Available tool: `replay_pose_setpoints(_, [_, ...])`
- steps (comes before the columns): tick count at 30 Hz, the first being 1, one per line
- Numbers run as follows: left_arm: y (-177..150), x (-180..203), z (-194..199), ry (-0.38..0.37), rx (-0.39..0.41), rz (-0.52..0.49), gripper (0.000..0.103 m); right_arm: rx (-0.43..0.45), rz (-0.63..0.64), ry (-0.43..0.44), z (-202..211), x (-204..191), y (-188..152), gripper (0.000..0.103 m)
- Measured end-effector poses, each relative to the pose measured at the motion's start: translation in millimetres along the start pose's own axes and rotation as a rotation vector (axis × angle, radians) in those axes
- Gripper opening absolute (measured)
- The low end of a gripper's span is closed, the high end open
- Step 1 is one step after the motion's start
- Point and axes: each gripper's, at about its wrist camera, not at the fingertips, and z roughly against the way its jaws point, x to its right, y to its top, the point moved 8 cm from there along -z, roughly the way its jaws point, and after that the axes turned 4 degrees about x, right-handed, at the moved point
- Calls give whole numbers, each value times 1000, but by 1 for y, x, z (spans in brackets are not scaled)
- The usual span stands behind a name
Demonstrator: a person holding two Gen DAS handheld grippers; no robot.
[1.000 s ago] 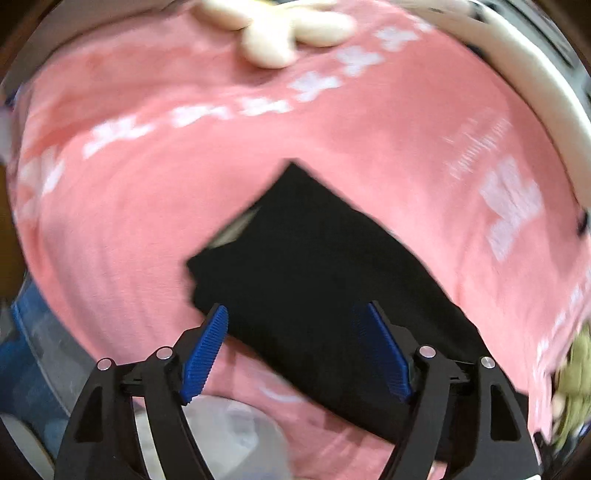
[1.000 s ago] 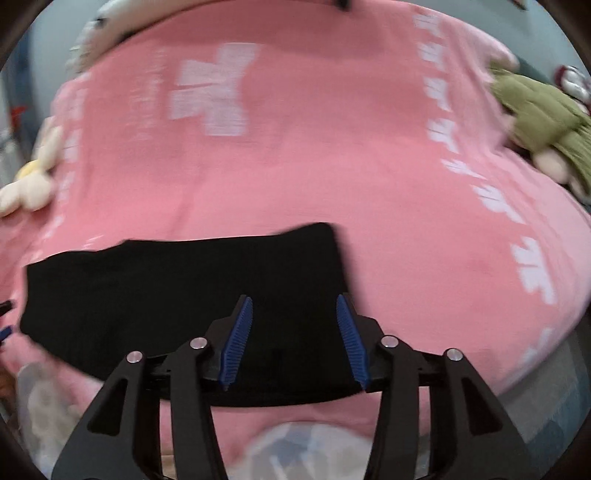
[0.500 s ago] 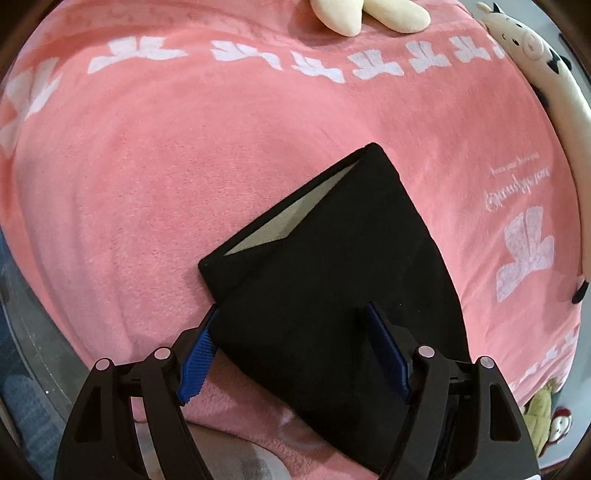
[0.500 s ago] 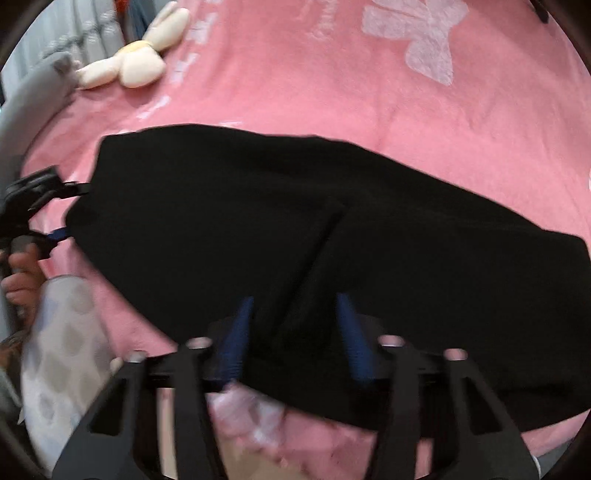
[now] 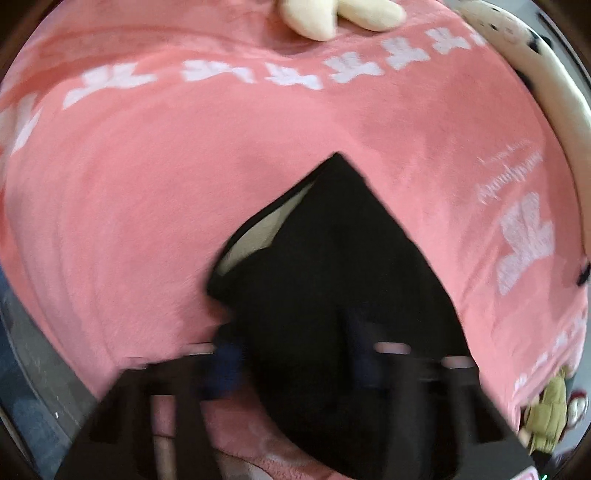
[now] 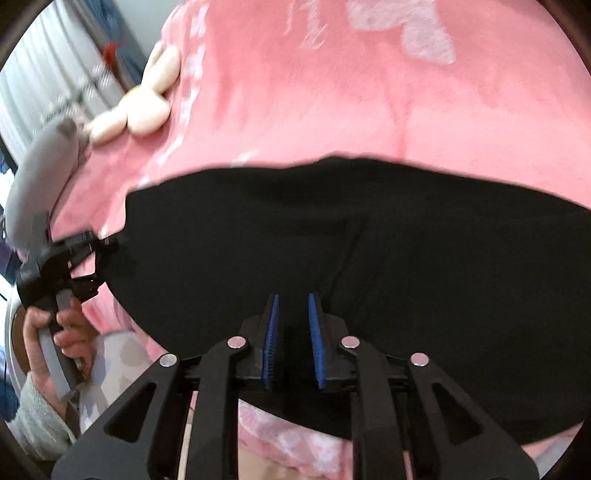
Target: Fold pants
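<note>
The black pants (image 6: 332, 236) lie folded on the pink blanket (image 6: 406, 92), stretched across the right wrist view. My right gripper (image 6: 293, 306) is nearly closed, its blue pads pinching the near edge of the pants. In the left wrist view the pants (image 5: 332, 277) show a pale lining (image 5: 258, 229) at the waist opening. My left gripper (image 5: 291, 350) is blurred and sits over the waist end, its fingers closing on the cloth. The left gripper also shows in the right wrist view (image 6: 92, 262), at the left end of the pants.
A cream plush toy (image 5: 332, 14) lies at the far edge of the blanket (image 5: 184, 166); it also shows in the right wrist view (image 6: 140, 107). A green plush (image 5: 546, 413) sits at the right. A white spotted plush (image 5: 535, 55) lies along the right rim.
Both grippers have moved onto the pants and narrowed their fingers on the cloth. The left one is blurred with motion. The right pads have gone from wide apart to a narrow gap.
</note>
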Motion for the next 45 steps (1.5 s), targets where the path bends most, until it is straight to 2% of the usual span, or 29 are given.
replay_pose_setpoints(1, [1,6,2,-23,-6,-4,23,19,5,-10,8,3,1,19])
replay_pose_setpoints(3, [4,23,12,-54,11,-20,20,53,26,-60,27,15,4,33])
replay_pose_setpoints(4, [5,35,19,-75,26,-37,20,71,32,-90,37,23,4,47])
replay_pose_setpoints(5, [5,59,32,-113,49,-79,20,92,37,-118,47,30,6,53])
replay_pose_setpoints(8, [-7,131,66,-238,70,-216,19,151,23,-182,74,54,7,53])
replay_pose_setpoints(10, [-32,186,81,-323,51,-339,20,166,-36,-188,89,74,6,54])
replay_pose_setpoints(11, [-55,216,81,-348,25,-415,24,171,-66,-189,93,83,5,54])
replay_pose_setpoints(12, [-73,231,77,-357,-1,-456,33,180,-94,-198,96,93,3,54])
replay_pose_setpoints(14, [-138,260,45,-338,-126,-585,44,174,-143,-212,99,111,-2,54])
replay_pose_setpoints(15, [-154,261,35,-312,-167,-613,44,165,-174,-218,101,120,-5,54])
replay_pose_setpoints(16, [-185,257,17,-261,-256,-640,44,165,-198,-215,104,126,-8,54])
replay_pose_setpoints(17, [-197,252,13,-250,-296,-632,44,164,-217,-195,108,131,-10,54])
replay_pose_setpoints(19, [-213,241,14,-252,-320,-584,50,161,-223,-173,113,133,-12,57])
replay_pose_setpoints(21, [-209,229,26,-227,-258,-586,76,144,-207,-153,112,131,-13,64])
replay_pose_setpoints(22, [-205,225,30,-208,-230,-595,79,127,-200,-126,108,129,-11,65])
replay_pose_setpoints(24, [-197,214,46,-162,-157,-639,81,99,-200,-57,96,118,-7,66])
replay_pose_setpoints(27, [-179,197,59,-32,-63,-712,82,53,-214,38,72,100,1,66])
replay_pose_setpoints(29, [-168,185,63,34,-34,-729,83,15,-234,101,52,89,3,66])
replay_pose_setpoints(32, [-159,173,67,67,-17,-734,83,-52,-297,154,20,80,-2,66])
replay_pose_setpoints(36, [-155,158,67,75,-37,-721,83,-49,-321,190,7,62,-4,68])
replay_pose_setpoints(37, [-154,153,66,75,-44,-711,83,-45,-322,186,6,61,-4,64])
replay_pose_setpoints(38, [-154,150,66,76,-51,-706,83,-40,-315,186,4,57,-4,54])
replay_pose_setpoints(39, [-154,148,64,74,-60,-700,83,-35,-318,185,1,56,-3,51])
replay_pose_setpoints(41, [-154,144,61,76,-78,-684,83,-43,-359,210,-5,53,-5,36])
replay_pose_setpoints(43, [-154,141,62,72,-85,-674,83,-32,-364,202,-4,54,-4,29])
replay_pose_setpoints(45, [-152,139,63,72,-82,-668,83,-11,-347,195,3,51,4,27])
